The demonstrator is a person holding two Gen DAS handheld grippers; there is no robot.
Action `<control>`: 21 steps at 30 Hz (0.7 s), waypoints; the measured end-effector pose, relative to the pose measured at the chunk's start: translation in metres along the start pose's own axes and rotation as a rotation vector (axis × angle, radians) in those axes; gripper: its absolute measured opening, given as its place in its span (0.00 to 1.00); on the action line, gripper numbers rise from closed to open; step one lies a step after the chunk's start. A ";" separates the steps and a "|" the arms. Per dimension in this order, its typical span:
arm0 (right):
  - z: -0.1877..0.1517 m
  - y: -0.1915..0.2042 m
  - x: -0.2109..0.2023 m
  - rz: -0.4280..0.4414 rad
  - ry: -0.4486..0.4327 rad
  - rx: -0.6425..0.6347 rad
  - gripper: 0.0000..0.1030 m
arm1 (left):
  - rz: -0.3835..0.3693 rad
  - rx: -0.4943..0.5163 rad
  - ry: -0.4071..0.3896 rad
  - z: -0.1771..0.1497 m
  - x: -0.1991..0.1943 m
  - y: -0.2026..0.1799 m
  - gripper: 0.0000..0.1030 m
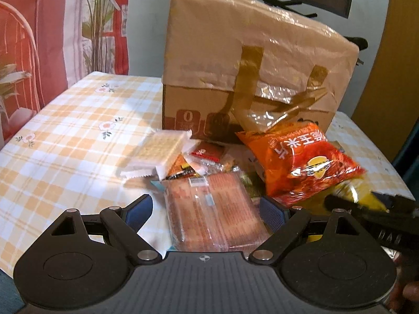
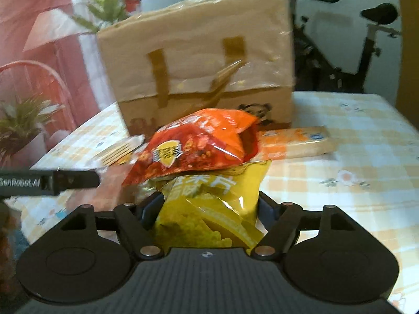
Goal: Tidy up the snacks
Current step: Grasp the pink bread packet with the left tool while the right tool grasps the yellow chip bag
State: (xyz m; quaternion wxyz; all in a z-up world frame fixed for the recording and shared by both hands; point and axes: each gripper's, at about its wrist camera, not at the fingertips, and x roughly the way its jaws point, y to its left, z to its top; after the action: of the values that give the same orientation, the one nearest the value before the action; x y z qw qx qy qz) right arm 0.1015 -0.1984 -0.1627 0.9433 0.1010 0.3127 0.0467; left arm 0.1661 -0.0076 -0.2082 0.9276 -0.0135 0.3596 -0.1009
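A heap of snacks lies on the checked tablecloth (image 1: 65,130) in front of a taped cardboard box (image 1: 248,65). My left gripper (image 1: 205,209) stands open around a pink cracker packet (image 1: 214,209), with its blue pads (image 1: 138,209) just clear of the wrapper. An orange-red chip bag (image 1: 306,162) leans on the heap to the right, also seen as the orange-red bag (image 2: 199,144). Under it lies a yellow chip bag (image 2: 209,209), which fills the gap of my right gripper (image 2: 209,206); both fingers touch its sides. A white-wrapped cracker packet (image 1: 159,151) lies to the left.
Small sachets (image 1: 207,154) are mixed into the heap. A beige biscuit packet (image 2: 296,141) lies right of the box (image 2: 204,60). Potted plants (image 2: 21,120) stand past the table's left edge and an exercise bike (image 2: 366,39) behind it. Bare cloth shows on both sides.
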 end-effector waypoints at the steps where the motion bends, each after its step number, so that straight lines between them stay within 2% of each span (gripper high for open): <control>1: 0.000 -0.003 -0.001 -0.019 -0.009 0.003 0.73 | -0.001 0.004 0.005 -0.001 0.002 -0.001 0.88; 3: 0.000 -0.008 0.000 -0.044 -0.015 0.012 0.73 | 0.000 0.019 0.011 -0.002 0.005 -0.005 0.88; 15: -0.004 -0.009 0.002 -0.033 -0.020 -0.007 0.73 | 0.042 0.048 0.072 0.000 0.037 -0.014 0.88; 21: -0.005 -0.008 0.003 -0.033 -0.022 -0.009 0.73 | 0.021 0.044 0.052 -0.004 0.033 -0.010 0.83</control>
State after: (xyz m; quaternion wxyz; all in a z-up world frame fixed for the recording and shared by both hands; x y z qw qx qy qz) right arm 0.1013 -0.2047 -0.1696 0.9477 0.0923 0.3039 0.0314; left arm 0.1854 -0.0241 -0.2326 0.9189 0.0132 0.3816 -0.0994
